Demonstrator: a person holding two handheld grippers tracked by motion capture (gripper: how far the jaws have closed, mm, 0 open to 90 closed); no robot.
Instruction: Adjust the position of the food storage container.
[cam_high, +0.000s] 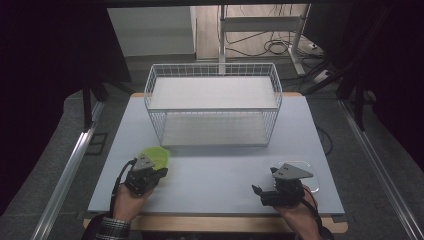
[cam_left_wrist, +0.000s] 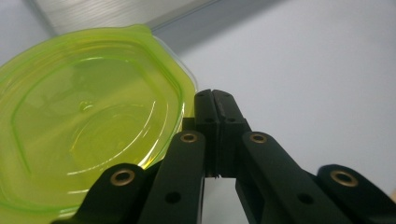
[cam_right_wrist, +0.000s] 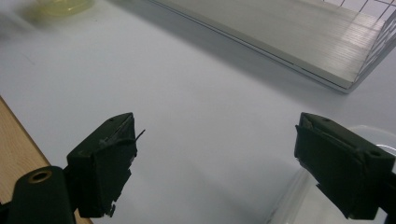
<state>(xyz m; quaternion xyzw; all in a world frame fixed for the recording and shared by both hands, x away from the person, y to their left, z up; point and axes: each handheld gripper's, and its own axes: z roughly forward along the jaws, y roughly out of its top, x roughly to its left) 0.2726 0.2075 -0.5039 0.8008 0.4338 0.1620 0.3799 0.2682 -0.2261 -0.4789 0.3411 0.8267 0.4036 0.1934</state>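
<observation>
Green lid (cam_left_wrist: 88, 121) — just left of closed jaws.

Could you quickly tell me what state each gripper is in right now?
Left gripper: shut, beside the green lid, not holding it.
Right gripper: open, holding nothing.

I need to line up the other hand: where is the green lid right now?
In the high view the green lid lies at the table's front left, before the wire basket, by the shut left gripper.
</observation>
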